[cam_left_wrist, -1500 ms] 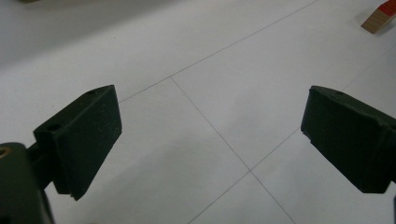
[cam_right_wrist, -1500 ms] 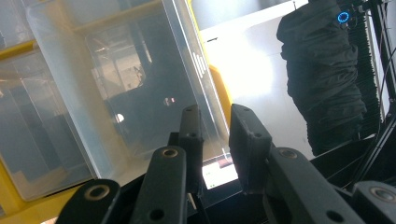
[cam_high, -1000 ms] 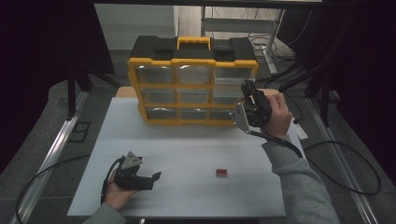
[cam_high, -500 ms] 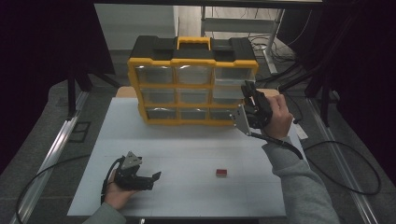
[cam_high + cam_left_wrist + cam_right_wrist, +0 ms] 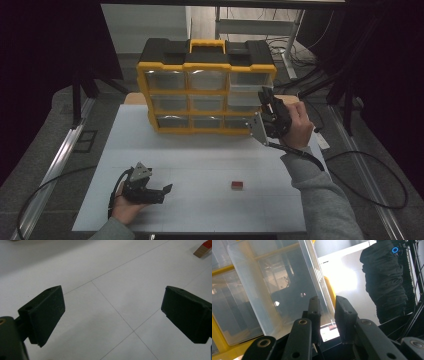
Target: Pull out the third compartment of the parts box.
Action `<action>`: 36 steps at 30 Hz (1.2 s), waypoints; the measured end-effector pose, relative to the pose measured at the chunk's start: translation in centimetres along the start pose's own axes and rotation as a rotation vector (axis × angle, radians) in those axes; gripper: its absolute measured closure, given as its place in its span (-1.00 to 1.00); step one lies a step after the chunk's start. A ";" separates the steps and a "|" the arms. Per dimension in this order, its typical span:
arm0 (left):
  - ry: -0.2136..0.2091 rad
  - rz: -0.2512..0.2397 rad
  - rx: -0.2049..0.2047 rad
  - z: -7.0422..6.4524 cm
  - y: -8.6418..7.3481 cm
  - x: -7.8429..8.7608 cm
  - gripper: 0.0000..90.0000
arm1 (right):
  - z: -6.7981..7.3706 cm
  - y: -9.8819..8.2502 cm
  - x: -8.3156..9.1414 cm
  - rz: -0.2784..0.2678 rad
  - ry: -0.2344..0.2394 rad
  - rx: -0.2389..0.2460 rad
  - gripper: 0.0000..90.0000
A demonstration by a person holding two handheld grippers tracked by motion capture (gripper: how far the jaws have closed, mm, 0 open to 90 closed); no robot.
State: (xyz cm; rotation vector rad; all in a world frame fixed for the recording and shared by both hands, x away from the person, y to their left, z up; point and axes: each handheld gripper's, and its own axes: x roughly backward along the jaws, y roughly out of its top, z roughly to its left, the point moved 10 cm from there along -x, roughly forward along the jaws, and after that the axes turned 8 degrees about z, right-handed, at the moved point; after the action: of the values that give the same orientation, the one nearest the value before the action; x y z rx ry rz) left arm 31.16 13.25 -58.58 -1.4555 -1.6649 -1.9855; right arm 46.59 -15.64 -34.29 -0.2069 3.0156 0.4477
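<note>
A yellow and black organiser (image 5: 205, 55) stands upright at the back of the white table (image 5: 200, 155), with clear drawers in its front. Its top right drawer (image 5: 250, 80) sticks out a little. My right gripper (image 5: 265, 97) is raised at that drawer's right end. In the right gripper view the clear drawer (image 5: 274, 285) has its edge between the two jaws of my right gripper (image 5: 327, 302), which are shut on it. My left gripper (image 5: 165, 194) rests at the table's front left, open and holding nothing (image 5: 112, 312). A small red block (image 5: 237, 185) lies to its right, also seen as the red block (image 5: 203, 247).
Cables trail from both grippers off the table's sides. A dark-clothed figure (image 5: 384, 282) stands beyond the organiser in the right gripper view. Metal rails (image 5: 55, 165) run along the floor on the left.
</note>
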 end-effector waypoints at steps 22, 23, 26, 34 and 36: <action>-0.002 -0.004 0.004 0.0 0.0 0.0 -0.87 | 0.0 0.0 1.2 -0.022 -0.009 -0.010 0.64; -0.002 -0.004 0.004 0.0 0.0 0.1 -0.87 | 0.0 0.0 1.3 -0.021 -0.008 -0.010 0.64; -0.001 -0.003 0.003 0.0 0.0 0.0 -0.87 | -0.1 0.1 1.5 -0.025 -0.012 -0.012 0.64; -0.001 -0.002 0.003 0.0 0.0 0.1 -0.87 | -0.1 0.0 2.0 -0.032 -0.012 -0.014 0.64; 0.000 -0.002 0.002 0.1 0.0 0.1 -0.87 | -0.1 0.0 2.1 -0.033 -0.012 -0.016 0.64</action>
State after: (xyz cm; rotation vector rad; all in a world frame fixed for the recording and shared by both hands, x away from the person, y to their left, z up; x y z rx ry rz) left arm 31.17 13.32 -58.51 -1.4537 -1.6690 -1.9846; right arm 44.53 -15.98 -34.40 -0.2539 2.9929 0.4680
